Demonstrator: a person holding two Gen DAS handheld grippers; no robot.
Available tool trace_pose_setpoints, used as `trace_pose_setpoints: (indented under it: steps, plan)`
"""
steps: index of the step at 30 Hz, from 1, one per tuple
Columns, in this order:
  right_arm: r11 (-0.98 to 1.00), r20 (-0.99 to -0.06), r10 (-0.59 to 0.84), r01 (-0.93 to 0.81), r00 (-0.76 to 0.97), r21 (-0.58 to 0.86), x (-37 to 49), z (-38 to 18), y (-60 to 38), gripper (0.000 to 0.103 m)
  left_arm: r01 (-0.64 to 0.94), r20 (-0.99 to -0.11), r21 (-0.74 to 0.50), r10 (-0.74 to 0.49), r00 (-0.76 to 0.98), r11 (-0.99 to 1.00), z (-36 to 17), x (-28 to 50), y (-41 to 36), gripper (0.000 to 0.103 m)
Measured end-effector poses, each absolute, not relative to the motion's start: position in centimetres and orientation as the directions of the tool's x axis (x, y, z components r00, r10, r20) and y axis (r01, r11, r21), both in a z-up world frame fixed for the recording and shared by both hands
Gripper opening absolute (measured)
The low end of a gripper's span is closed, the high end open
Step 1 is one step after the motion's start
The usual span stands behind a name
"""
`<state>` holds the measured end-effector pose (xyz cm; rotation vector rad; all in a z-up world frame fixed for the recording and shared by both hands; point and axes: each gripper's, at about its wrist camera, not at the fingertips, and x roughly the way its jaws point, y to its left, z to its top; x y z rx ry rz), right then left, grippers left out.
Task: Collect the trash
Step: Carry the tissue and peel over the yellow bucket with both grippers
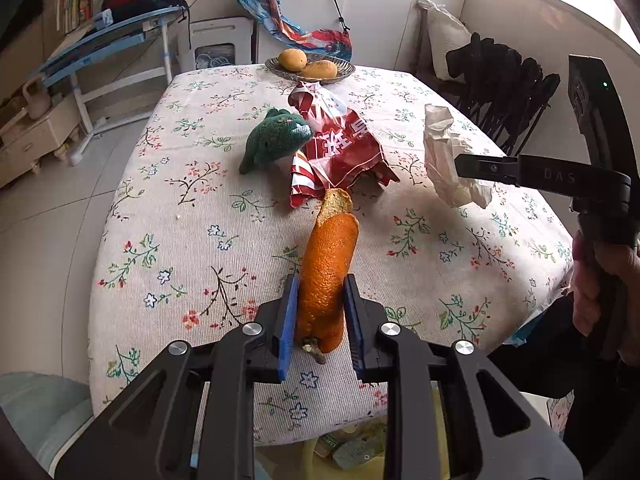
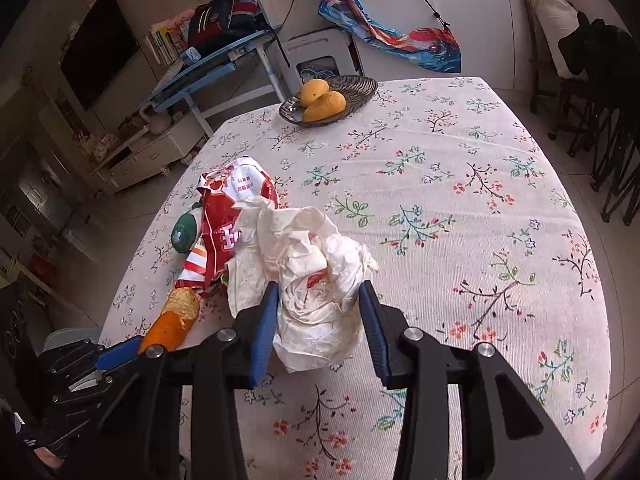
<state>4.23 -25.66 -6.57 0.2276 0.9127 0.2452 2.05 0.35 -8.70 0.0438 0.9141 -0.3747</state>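
My left gripper (image 1: 321, 294) is shut on a long orange peel (image 1: 326, 276) and holds it above the floral tablecloth (image 1: 180, 240). My right gripper (image 2: 318, 294) is shut on a crumpled white paper wad (image 2: 316, 264), also lifted; it shows in the left wrist view (image 1: 448, 156) at the right. A red and white snack bag (image 1: 340, 144) lies mid-table, with a green plush toy (image 1: 276, 136) to its left. From the right wrist view the bag (image 2: 228, 220), the toy (image 2: 185, 231) and the peel (image 2: 176, 320) sit to my left.
A woven dish (image 2: 356, 90) with two mangoes (image 2: 322, 98) stands at the table's far edge. Dark chairs (image 1: 508, 92) stand on the right side. A blue desk (image 1: 100, 44) and a low cabinet (image 1: 32, 132) stand to the left. A bin with wrappers (image 1: 348, 444) shows below the table's near edge.
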Motion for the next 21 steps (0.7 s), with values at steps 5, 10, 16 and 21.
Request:
trace_pose_setpoints:
  steps: [5,10,16,21]
  plan:
    - [0.952,-0.753,0.293,-0.102,0.589,0.290,3.0,-6.8,-26.1,0.050,0.302,-0.768,-0.134,-0.291,0.571,0.944,-8.6,2.1,0.6,0.046]
    - [0.949,-0.747,0.299,-0.106,0.594,0.296,2.7,-7.3,-26.0,0.061,0.289,-0.763,-0.119,-0.274,0.585,0.950,-8.6,2.3,0.6,0.049]
    - [0.956,-0.755,0.286,-0.120,0.590,0.269,2.7,-8.0,-25.2,0.065,0.277,-0.765,-0.113,-0.262,0.588,0.954,-8.8,2.9,0.2,0.050]
    - [0.954,-0.757,0.290,-0.112,0.586,0.279,2.7,-8.5,-25.5,0.064,0.297,-0.772,-0.085,-0.251,0.585,0.951,-9.1,3.1,-0.7,0.050]
